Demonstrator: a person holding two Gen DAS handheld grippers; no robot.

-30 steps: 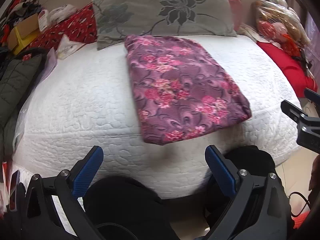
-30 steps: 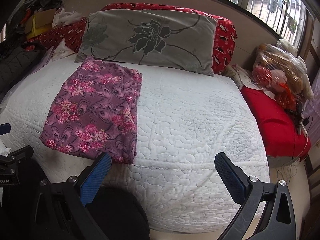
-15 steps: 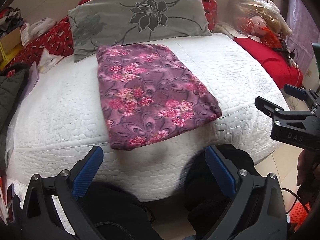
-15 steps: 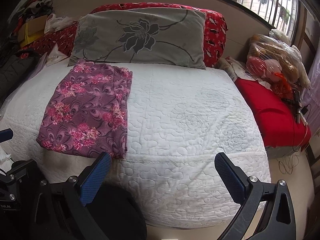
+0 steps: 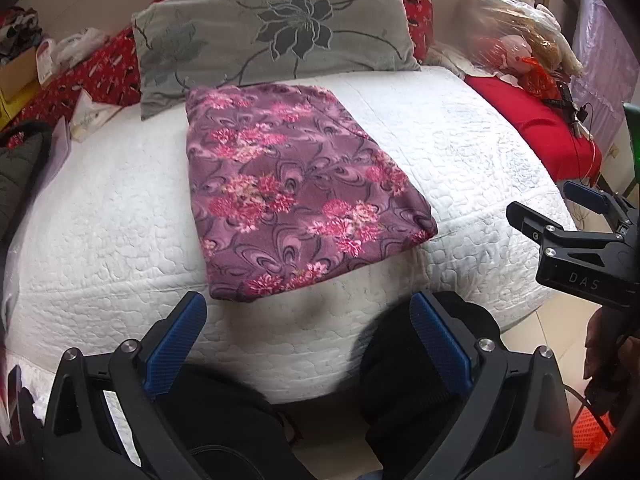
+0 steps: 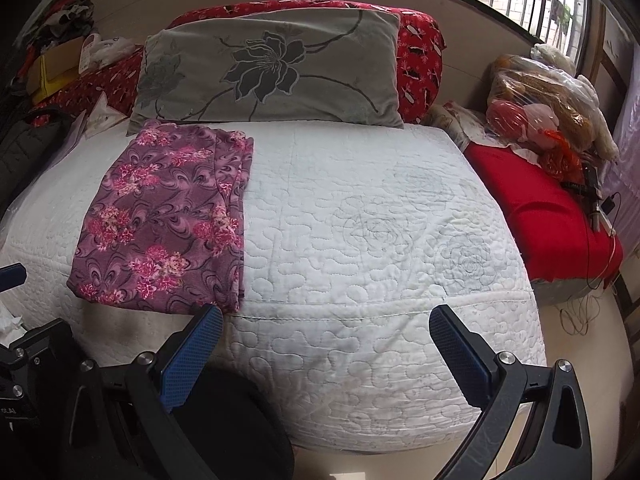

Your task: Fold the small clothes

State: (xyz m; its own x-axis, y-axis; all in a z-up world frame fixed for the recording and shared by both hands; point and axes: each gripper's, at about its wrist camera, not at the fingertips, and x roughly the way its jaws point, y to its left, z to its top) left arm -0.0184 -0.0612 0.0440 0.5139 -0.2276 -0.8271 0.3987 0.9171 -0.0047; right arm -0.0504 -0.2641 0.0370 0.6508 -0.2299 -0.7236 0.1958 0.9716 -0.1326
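A purple garment with pink flowers (image 5: 296, 192) lies folded into a flat rectangle on the white quilted bed (image 5: 100, 208); it also shows in the right wrist view (image 6: 168, 224) at the bed's left front. My left gripper (image 5: 308, 332) is open and empty, held off the bed's front edge just below the garment. My right gripper (image 6: 326, 344) is open and empty, off the front edge to the right of the garment. The right gripper also shows in the left wrist view (image 5: 576, 216) at the right side.
A grey flower pillow (image 6: 272, 68) leans on a red cushion (image 6: 420, 56) at the bed's head. A red pad (image 6: 540, 208) with plastic bags (image 6: 536, 96) and cables lies to the right. A dark jacket (image 5: 16, 168) and boxes sit at the left.
Both grippers have drawn back and shifted; in the left wrist view the garment has slid from right of centre to centre. The garment lies unchanged.
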